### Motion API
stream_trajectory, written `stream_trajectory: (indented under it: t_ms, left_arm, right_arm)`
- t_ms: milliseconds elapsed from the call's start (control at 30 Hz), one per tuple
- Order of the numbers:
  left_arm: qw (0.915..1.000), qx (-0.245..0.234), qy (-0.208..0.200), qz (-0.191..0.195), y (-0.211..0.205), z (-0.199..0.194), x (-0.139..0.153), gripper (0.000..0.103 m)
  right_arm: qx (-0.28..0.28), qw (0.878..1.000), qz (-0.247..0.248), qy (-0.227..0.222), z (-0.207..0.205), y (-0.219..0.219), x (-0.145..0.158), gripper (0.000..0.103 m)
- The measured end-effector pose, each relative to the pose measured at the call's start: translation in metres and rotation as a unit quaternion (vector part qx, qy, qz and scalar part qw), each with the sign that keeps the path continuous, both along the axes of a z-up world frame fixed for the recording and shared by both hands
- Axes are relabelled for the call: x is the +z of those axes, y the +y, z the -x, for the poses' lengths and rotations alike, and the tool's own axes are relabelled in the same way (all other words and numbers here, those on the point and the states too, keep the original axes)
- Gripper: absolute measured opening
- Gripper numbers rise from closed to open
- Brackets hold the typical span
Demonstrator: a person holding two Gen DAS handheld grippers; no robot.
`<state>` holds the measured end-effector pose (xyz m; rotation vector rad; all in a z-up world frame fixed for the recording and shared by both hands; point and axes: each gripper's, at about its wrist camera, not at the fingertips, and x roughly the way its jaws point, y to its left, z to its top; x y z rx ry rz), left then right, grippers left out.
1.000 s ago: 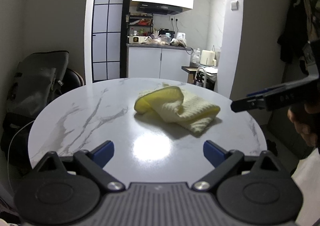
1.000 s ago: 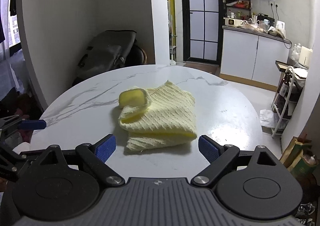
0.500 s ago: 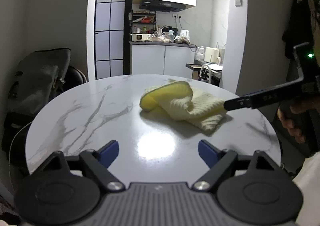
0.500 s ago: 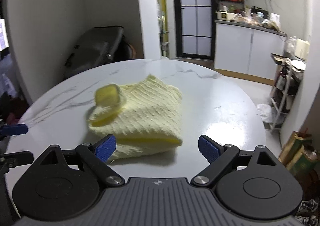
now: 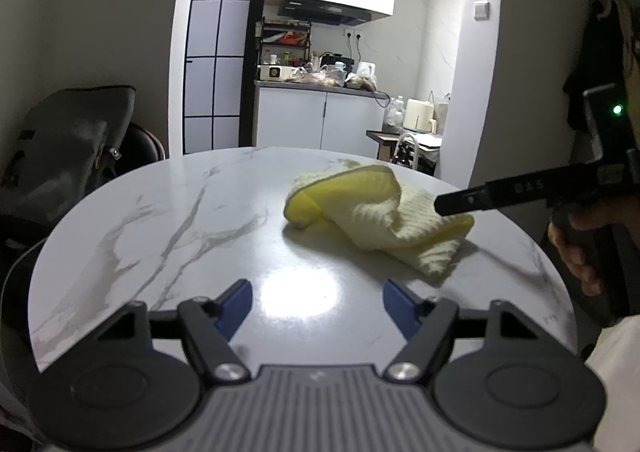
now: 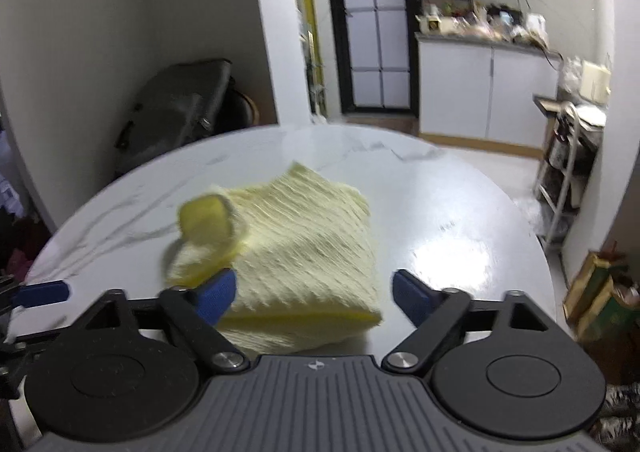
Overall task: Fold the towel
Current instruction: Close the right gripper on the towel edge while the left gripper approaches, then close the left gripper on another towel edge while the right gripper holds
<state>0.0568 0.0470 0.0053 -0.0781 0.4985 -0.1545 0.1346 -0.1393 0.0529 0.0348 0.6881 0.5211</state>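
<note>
I am at the reach-in, both my tools closing: my right gripper (image 6: pixel 314 298) straddles the near edge of the crumpled pale yellow waffle-weave towel (image 6: pixel 296 248) mid-table without pinching it, my left gripper (image 5: pixel 318 302) closes on nothing, so next I must clamp a corner.

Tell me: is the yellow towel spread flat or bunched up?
Bunched up: the yellow towel lies in a crumpled heap on the marble table, one corner curled over.

Ahead of us, a round marble-topped table (image 5: pixel 168 220) reflects ceiling light; beyond it, white kitchen cabinets (image 5: pixel 320 120), a grid-paned door (image 5: pixel 216 52), a dark bag (image 5: pixel 68 148) at left.
</note>
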Motion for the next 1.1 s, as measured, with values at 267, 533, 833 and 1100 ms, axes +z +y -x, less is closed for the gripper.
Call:
stream_trajectory:
  t_ms: [267, 533, 833, 1100]
  left_arm:
    - [1.0, -0.004, -0.002, 0.008, 0.003, 0.002, 0.001, 0.075]
    - [1.0, 0.002, -0.004, 0.006, 0.004, 0.015, 0.005, 0.075]
    - [1.0, 0.005, -0.007, 0.002, -0.003, 0.035, 0.013, 0.075]
    - [0.9998, 0.015, -0.011, 0.001, -0.003, 0.043, 0.019, 0.076]
  right_arm:
    - [0.048, 0.999, 0.012, -0.001, 0.012, 0.012, -0.004, 0.038]
    - [0.111, 0.993, 0.032, -0.019, 0.042, 0.03, 0.0, 0.038]
    - [0.161, 0.985, 0.052, -0.025, 0.066, 0.047, 0.002, 0.01]
    - [0.193, 0.978, 0.062, -0.037, 0.085, 0.05, 0.009, 0.007]
